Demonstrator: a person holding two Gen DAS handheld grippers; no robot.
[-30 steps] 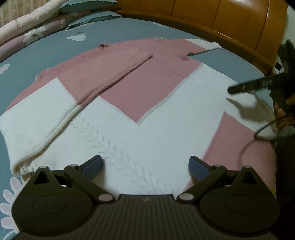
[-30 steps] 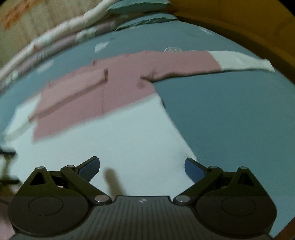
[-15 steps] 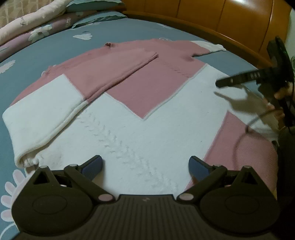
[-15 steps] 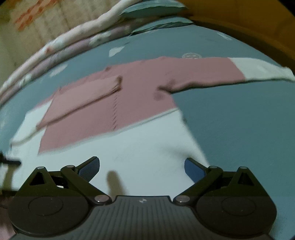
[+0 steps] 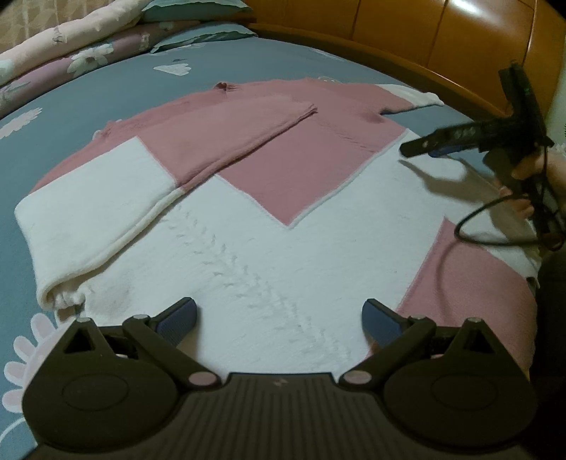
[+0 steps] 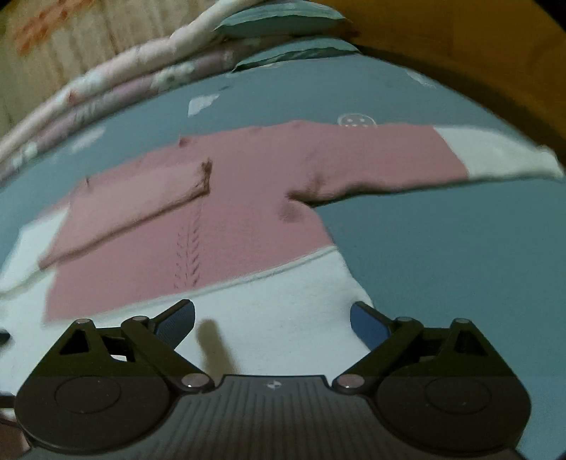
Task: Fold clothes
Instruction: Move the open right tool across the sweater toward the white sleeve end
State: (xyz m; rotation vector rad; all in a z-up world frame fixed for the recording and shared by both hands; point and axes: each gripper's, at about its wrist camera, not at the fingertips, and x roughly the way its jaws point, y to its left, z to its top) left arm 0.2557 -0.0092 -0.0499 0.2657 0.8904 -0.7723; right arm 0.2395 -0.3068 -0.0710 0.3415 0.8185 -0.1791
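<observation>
A pink-and-white knit sweater (image 5: 269, 198) lies spread flat on the bed, its soft body split into blocks of dusty pink and white along diagonal seams, with a raised leaf-like cable stitch running down the white panel. One sleeve (image 5: 148, 177) is folded across the chest, pink at the shoulder end and white toward the rolled cuff; the other sleeve (image 6: 406, 162) stretches straight out over the bedding, ending in a white cuff. Beneath it is a grey-blue bedsheet (image 5: 70, 102) printed with pale flowers, with a rolled floral quilt (image 5: 70, 32) and teal pillows (image 5: 198, 7) at the far edge and a glossy curved wooden bed frame (image 5: 424, 39) behind. The left gripper (image 5: 279, 315) hovers over the white hem area, its blue-padded fingers spread wide apart and holding nothing. The right gripper (image 6: 272, 318) hangs over the sweater's white edge near the bare sheet, fingers likewise wide apart and empty; from the left wrist view it appears as a dark tool held in a hand (image 5: 530, 173), a black cable (image 5: 495, 226) looping below.
</observation>
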